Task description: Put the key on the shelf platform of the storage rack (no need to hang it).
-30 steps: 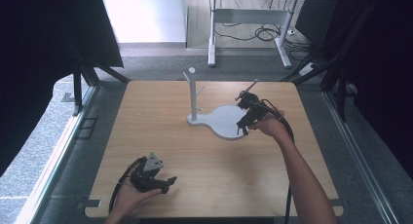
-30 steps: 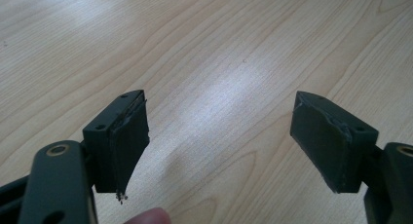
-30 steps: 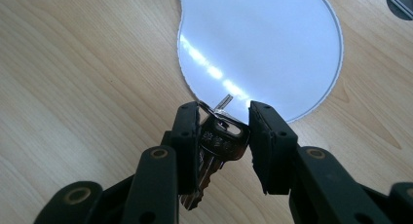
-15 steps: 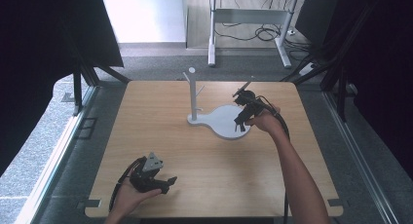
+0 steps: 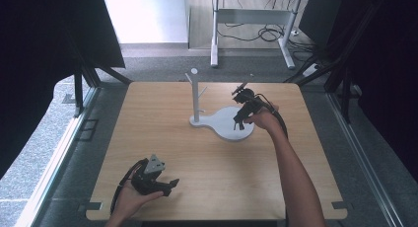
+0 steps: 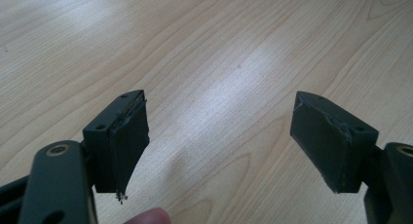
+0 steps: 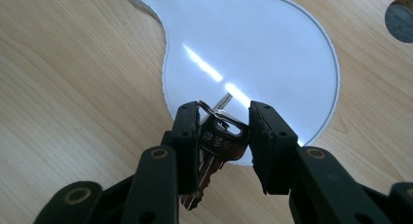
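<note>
— What's the right gripper (image 7: 224,131) doing?

— Its jaws are clamping a bunch of keys (image 7: 219,143) and carrying them over the near edge of the white stand (image 5: 231,126) on the bench (image 5: 197,158).

— And next?

— I'd guess hanging them: the ring needs threading over one of the post's (image 5: 195,96) pegs, so the hand needs lifting and careful aiming.

— Anything already hanging there?

— No, the pegs and base are sitting bare.

— The left gripper (image 6: 229,141)?

— Resting near the bench's front edge, jaws gaping wide, gripping nothing.

Only obstacle: white stand (image 5: 196,96) with pegs, upright mid-table on its flat base (image 5: 224,127). Bare wood tabletop (image 5: 207,163) all around.
</note>
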The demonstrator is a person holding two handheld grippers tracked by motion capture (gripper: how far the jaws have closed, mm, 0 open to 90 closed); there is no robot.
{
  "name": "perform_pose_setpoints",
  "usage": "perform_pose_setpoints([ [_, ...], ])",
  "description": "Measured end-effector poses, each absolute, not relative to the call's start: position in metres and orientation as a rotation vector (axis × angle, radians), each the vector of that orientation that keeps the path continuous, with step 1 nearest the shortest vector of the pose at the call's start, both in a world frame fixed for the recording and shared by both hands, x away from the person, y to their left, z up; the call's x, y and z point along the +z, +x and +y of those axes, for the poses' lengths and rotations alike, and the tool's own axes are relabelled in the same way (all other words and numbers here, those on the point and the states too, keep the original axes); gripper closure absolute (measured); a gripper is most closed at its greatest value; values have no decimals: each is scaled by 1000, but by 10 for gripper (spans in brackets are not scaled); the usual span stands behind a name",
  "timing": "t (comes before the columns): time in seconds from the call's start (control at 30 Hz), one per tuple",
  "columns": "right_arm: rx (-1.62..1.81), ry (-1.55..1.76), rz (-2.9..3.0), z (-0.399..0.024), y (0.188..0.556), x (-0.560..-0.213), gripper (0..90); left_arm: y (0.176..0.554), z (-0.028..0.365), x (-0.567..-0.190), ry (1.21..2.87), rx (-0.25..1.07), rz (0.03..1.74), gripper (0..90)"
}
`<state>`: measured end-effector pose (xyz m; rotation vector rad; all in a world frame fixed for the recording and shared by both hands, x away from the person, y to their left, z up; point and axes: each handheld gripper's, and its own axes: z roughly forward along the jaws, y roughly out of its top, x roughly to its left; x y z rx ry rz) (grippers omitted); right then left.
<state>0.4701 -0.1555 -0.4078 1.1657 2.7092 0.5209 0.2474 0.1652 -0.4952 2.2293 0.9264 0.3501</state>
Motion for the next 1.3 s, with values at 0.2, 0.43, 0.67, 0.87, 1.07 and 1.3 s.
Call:
perform_pose_setpoints([
  [0.2, 525, 1184, 2704, -152, 478, -412, 663, 248, 166, -495, 2230, 351, 929, 221],
  [0.43, 519, 1182, 2700, -148, 485, -419, 663, 248, 166, -495, 2231, 350, 928, 221],
  [0.67, 516, 1204, 2689, -146, 491, -431, 663, 248, 167, -494, 2223, 349, 931, 221],
  [0.87, 516, 1224, 2695, -147, 495, -442, 663, 248, 167, -495, 2226, 351, 930, 221],
  [1.07, 511, 1232, 2691, -145, 496, -451, 663, 248, 167, -495, 2226, 351, 933, 220],
  [1.3, 497, 1254, 2673, -144, 500, -461, 663, 248, 168, -494, 2218, 351, 935, 220],
])
